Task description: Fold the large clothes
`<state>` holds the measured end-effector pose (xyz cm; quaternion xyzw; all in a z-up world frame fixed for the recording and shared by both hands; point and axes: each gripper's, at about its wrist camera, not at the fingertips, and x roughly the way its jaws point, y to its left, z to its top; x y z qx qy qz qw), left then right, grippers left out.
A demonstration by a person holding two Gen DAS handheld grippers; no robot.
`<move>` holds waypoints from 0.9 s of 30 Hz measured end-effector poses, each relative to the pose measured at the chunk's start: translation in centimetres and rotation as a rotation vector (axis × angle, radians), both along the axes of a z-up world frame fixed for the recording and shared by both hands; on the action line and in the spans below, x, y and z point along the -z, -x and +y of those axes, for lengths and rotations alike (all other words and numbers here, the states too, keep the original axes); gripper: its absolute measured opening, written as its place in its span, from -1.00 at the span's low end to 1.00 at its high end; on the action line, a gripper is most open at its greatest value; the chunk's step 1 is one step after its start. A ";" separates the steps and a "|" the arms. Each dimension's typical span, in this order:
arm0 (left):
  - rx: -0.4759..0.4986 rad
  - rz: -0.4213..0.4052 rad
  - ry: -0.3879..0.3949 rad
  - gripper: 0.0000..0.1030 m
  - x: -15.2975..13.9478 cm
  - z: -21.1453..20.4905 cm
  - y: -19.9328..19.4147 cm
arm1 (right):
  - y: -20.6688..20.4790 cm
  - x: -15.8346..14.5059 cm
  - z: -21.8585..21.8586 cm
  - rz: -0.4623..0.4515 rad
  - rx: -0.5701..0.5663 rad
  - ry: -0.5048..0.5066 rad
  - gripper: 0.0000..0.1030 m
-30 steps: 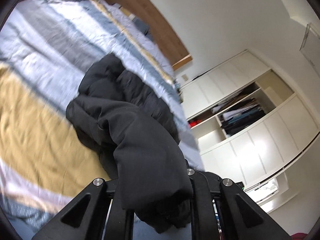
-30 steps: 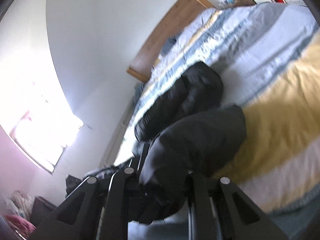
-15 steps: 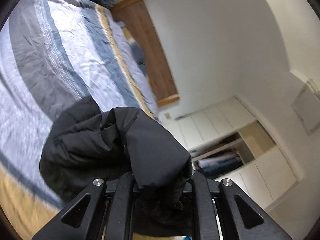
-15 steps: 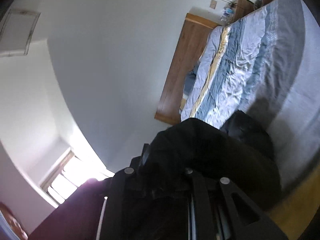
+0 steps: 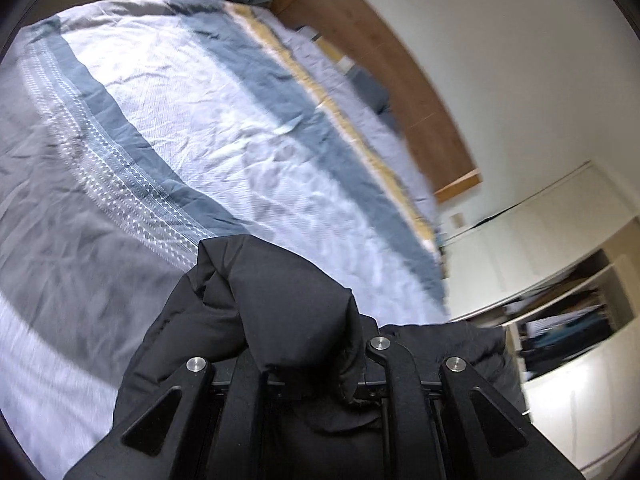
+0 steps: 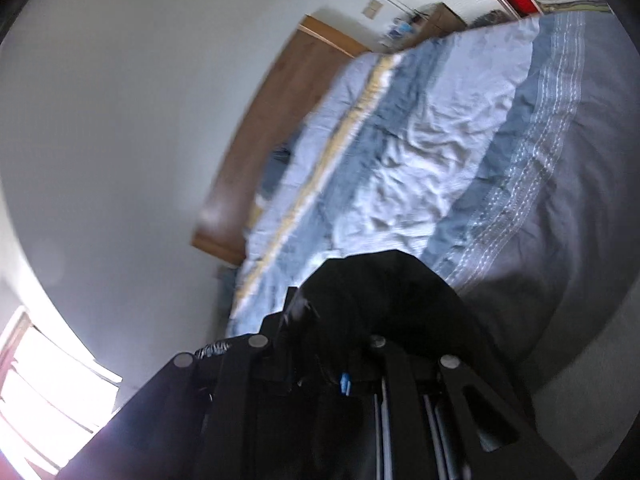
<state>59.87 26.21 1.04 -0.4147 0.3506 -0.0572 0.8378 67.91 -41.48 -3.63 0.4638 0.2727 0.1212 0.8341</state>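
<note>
A black padded jacket is bunched over my left gripper, which is shut on its fabric; the cloth hides the fingertips. In the right wrist view the same black jacket drapes over my right gripper, also shut on it, fingertips hidden. Both grippers carry the jacket above a bed covered by a striped duvet in blue, grey, white and yellow bands, seen too as the duvet in the right wrist view. None of the jacket lies spread on the bed in these views.
A wooden headboard runs along the far end of the bed against a white wall. White wardrobes with open shelves of folded clothes stand at right. A bright window is at lower left in the right wrist view.
Both grippers have swept across the bed toward the headboard end with the jacket. The yellow band has left view; the jacket no longer trails on the duvet.
</note>
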 end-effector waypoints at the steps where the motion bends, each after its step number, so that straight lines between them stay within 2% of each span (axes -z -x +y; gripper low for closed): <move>1: -0.003 0.021 -0.010 -0.72 0.9 0.0 -1.1 | -0.8 0.9 0.2 0.019 0.002 0.007 -0.71; 5: -0.004 0.114 0.002 -0.67 5.4 0.0 -4.6 | -4.0 4.1 0.9 0.082 0.007 0.050 -0.68; 8: 0.007 0.148 0.053 -0.66 8.3 0.0 -5.9 | -5.7 6.4 1.6 0.123 -0.005 0.049 -0.67; 11: 0.017 0.145 0.093 -0.66 9.2 0.1 -6.0 | -6.4 7.4 2.1 0.141 -0.011 0.062 -0.59; 12: 0.017 0.143 0.105 -0.64 9.2 0.2 -5.9 | -6.6 7.4 2.2 0.143 -0.015 0.069 -0.50; 14: 0.018 0.136 0.112 -0.57 8.7 0.3 -5.6 | -6.6 6.9 2.4 0.146 -0.021 0.084 -0.30; 16: 0.017 0.116 0.103 -0.38 7.5 0.5 -5.1 | -6.3 6.0 2.4 0.138 -0.015 0.103 0.12; 17: 0.016 0.103 0.103 -0.32 6.8 0.6 -4.8 | -6.1 5.3 2.4 0.133 -0.009 0.120 0.21; 19: 0.012 0.082 0.091 -0.05 5.3 0.7 -4.4 | -5.6 3.8 2.2 0.121 -0.011 0.147 0.27; 22: 0.006 0.066 0.067 0.11 3.1 0.9 -3.8 | -4.6 1.2 2.1 0.085 -0.018 0.182 0.27; 27: -0.025 0.043 0.044 0.43 0.2 1.8 -1.9 | -1.5 -4.2 4.0 0.004 -0.074 0.322 0.28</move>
